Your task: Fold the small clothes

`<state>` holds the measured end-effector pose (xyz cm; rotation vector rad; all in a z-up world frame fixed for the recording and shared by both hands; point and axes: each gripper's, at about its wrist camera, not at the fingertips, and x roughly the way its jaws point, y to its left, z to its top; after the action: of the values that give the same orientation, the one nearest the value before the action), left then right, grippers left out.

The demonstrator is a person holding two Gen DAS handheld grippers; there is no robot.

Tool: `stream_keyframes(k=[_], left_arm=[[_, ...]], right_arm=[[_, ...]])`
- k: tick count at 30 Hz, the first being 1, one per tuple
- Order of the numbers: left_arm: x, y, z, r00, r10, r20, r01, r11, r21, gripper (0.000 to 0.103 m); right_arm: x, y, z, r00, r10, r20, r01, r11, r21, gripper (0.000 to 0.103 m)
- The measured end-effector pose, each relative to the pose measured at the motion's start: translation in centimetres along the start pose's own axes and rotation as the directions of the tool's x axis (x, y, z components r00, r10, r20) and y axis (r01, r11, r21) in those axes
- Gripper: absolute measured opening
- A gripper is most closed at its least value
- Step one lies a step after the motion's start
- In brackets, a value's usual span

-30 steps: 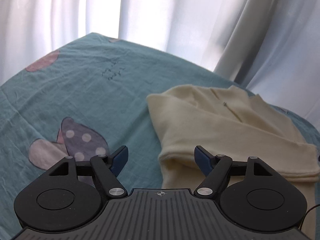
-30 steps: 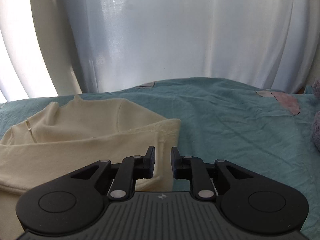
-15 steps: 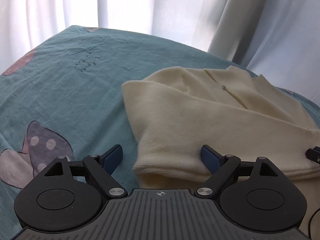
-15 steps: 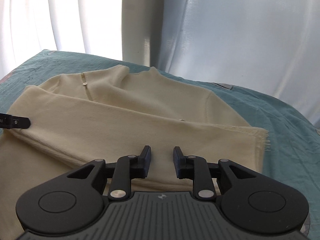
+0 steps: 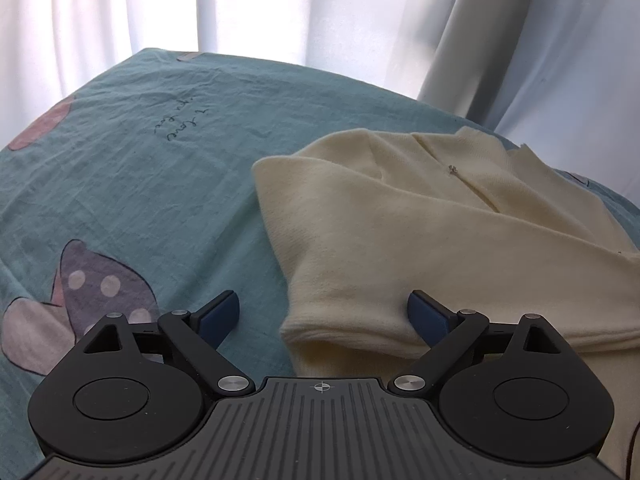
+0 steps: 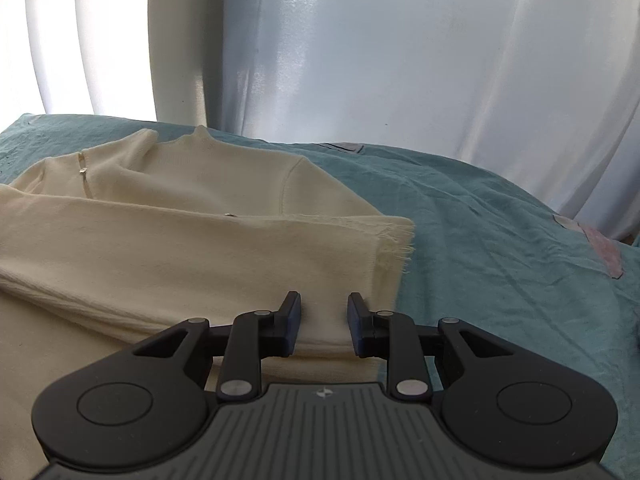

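Covering bed: teal sheet [image 5: 168,200], curtains [image 6: 400,60].

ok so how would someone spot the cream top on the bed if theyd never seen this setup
Start at the teal bedsheet in front of the white curtains. On it lies one cream knit top, partly folded, with a sleeve laid across its body. It is the only garment there, plain and pale, unlike the dotted purple bow print on the sheet beside it.

Light: daylight through the white curtains [image 5: 256,8], blown out at left
Shadows: soft, under the cream garment's [image 5: 420,240] folds
Distortion: fisheye bending, dark corners
Focus: fairly sharp
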<state>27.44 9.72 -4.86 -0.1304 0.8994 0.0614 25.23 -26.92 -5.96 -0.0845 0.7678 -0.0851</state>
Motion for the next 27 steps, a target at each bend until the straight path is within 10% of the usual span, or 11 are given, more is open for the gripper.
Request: stream_keyframes(k=[5, 13, 27], left_arm=[[-1.9, 0.6, -1.0, 1.000, 0.011, 0.005, -0.011, 1.000, 0.015, 0.095], [-7.2, 1.4, -6.8, 0.995, -0.068, -0.077, 0.072, 0.996, 0.053, 0.095], [-14.2, 3.5, -14.9, 0.946, -0.214, -0.244, 0.235, 0.970, 0.060, 0.078]], right_arm=[[-2.0, -0.8, -0.4, 0.992, -0.120, -0.025, 0.121, 0.993, 0.010, 0.038], [-9.6, -3.2, -5.4, 0.995, 0.027, -0.094, -0.022, 0.999, 0.048, 0.042], [-17.4, -5.0, -16.5, 0.926, 0.260, -0.273, -0.213, 0.958, 0.191, 0.046]])
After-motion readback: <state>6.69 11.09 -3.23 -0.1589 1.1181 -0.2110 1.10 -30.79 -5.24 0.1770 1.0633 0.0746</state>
